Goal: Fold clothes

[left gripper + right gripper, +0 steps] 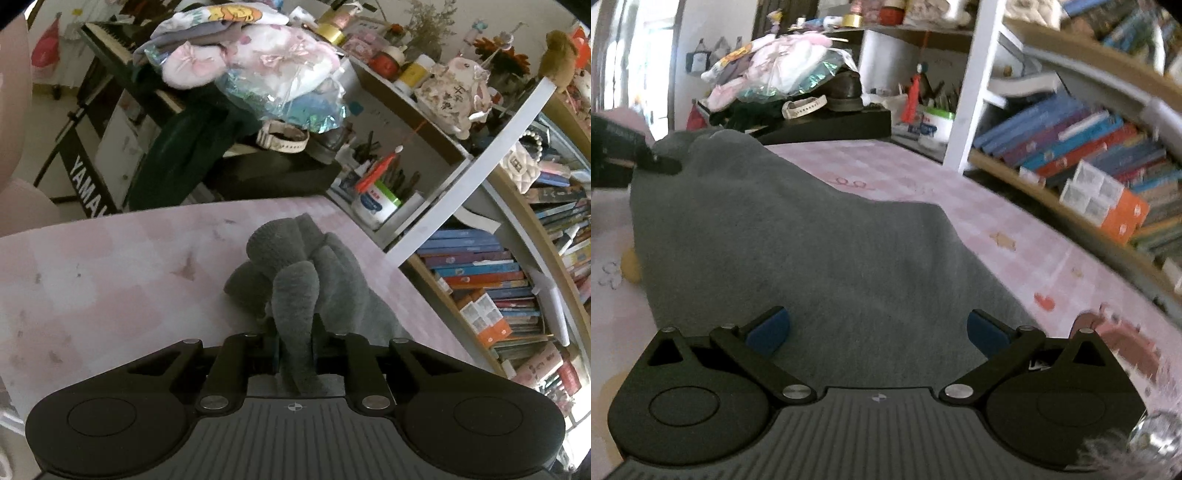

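A grey knit garment (314,273) lies bunched on the pink checked tablecloth (110,266). My left gripper (295,339) is shut on a fold of the grey garment, which runs back between its jaws. In the right wrist view the same garment (812,236) spreads wide over the cloth (1015,236). My right gripper (875,328) is open just above its near edge, blue pads (768,328) apart and empty. The left gripper (646,158) shows at the far left of that view, pinching the garment's far corner.
A bookshelf full of books (491,280) runs along the table's right side (1089,155). At the back stand a pile of clothes in plastic (258,66), a watch (284,138), a pen pot (380,199) and a Yamaha keyboard (85,184).
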### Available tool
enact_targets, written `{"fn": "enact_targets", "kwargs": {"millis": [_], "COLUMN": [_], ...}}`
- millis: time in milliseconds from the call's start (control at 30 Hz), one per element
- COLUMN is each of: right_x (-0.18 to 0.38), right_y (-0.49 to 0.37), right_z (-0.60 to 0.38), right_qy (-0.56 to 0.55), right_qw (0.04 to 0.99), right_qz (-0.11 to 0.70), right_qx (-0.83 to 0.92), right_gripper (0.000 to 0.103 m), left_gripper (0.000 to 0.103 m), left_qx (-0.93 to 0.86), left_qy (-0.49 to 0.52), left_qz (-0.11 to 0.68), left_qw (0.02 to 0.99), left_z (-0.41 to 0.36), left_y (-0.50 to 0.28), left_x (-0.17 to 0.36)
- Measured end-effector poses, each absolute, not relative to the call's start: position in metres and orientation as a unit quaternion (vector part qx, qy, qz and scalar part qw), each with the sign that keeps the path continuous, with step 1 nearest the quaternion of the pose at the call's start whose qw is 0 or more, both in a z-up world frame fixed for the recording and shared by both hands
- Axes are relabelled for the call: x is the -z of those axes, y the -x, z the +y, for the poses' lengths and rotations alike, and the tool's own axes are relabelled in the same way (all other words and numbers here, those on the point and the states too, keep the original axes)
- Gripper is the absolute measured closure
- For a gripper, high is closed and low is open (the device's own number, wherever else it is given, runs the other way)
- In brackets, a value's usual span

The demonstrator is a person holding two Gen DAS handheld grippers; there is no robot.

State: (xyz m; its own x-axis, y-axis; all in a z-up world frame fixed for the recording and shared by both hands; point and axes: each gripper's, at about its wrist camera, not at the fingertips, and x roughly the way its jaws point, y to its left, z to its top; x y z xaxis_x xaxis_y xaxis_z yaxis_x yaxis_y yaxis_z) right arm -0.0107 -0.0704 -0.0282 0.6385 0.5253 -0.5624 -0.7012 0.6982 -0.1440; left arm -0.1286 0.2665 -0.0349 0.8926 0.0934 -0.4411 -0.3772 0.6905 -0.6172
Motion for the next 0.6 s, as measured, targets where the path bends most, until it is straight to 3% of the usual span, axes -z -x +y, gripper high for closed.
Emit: {"fn": "enact_targets", "kwargs": {"millis": [300,600], "right_x": [0.029,0.031], "right_y": [0.039,0.042], "right_z": [-0.105,-0.112], "right_qy": [0.168,0.152], "right_qw": [0.887,0.884], "right_qz": [0.252,0.267], "right_qx": [-0.349,-0.351], "right_gripper": [0.000,0.000], "left_gripper": [0.082,0.090], "left_qx": [-0.130,-0.141], "left_qy": [0.379,0.326], "left_qz": [0.187,0.147], "left_qw": [0.897,0.923], "left_z": [0.267,0.239], "left_y": [0.125,0.128], "left_x": [0.041,0.010]}}
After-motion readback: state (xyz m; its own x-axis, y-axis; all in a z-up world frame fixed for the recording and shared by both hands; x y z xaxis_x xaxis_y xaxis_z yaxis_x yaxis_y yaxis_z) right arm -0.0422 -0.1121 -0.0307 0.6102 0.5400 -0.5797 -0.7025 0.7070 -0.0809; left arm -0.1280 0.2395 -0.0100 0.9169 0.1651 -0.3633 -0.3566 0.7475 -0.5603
